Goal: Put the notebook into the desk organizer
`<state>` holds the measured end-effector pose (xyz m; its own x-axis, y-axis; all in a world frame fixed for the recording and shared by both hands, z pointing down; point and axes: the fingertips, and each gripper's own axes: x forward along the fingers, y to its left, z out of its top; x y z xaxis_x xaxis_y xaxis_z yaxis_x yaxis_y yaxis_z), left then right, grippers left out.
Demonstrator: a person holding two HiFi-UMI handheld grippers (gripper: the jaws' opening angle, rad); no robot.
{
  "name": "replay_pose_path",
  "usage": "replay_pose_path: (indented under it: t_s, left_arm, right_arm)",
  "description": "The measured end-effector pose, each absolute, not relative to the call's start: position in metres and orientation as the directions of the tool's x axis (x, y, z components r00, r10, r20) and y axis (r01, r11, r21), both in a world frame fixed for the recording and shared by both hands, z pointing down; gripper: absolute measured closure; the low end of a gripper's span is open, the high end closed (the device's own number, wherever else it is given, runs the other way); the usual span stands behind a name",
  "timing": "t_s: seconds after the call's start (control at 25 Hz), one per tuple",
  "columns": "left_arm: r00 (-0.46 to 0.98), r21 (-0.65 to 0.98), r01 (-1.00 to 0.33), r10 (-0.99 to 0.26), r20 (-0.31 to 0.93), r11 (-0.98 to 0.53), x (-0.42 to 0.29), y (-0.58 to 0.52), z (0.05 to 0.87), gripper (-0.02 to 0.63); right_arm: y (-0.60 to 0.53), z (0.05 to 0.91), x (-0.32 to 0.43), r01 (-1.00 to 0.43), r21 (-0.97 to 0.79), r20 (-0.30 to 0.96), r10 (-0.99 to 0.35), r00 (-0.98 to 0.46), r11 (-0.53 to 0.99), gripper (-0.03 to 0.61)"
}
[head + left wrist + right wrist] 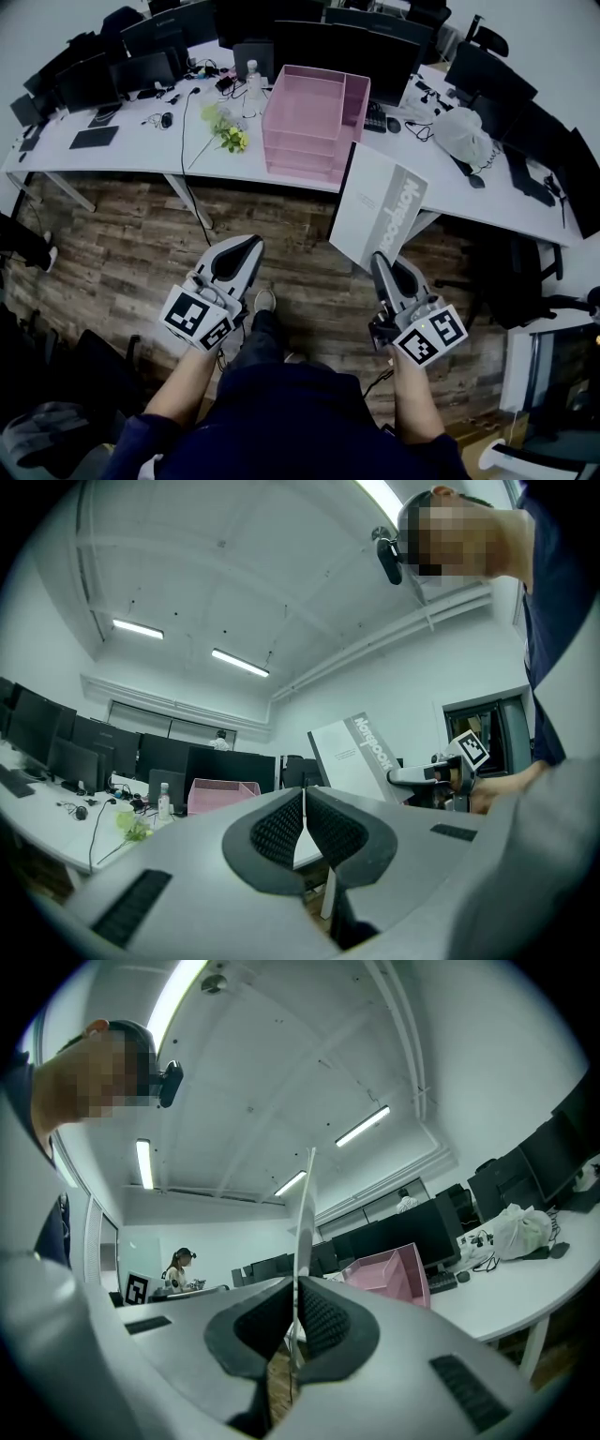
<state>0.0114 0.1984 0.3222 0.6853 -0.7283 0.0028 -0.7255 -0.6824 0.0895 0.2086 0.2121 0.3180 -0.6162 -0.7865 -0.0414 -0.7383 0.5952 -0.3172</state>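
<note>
The white and grey notebook stands upright in the air in front of the desk, with my right gripper shut on its lower edge. In the right gripper view the notebook shows edge-on as a thin line rising from the closed jaws. The pink desk organizer sits on the white desk, ahead and left of the notebook. My left gripper hangs over the floor, shut and empty. Its own view shows the closed jaws, the notebook and the organizer beyond.
Dark monitors line the back of the desk. Yellow flowers, a bottle and cables lie left of the organizer; a keyboard and a white bag lie right. Office chairs stand at right over wooden floor.
</note>
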Motion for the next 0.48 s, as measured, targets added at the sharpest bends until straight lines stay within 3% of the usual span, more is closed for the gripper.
replay_pose_path:
  t_s: [0.48]
  left_arm:
    - [0.691,0.116,-0.719,-0.723,0.011,-0.686,-0.018,0.117,0.34,0.578]
  right_arm:
    - [0.135,0.333,0.182,-0.752,-0.322,-0.015,-0.798,-0.603,0.575,0.566]
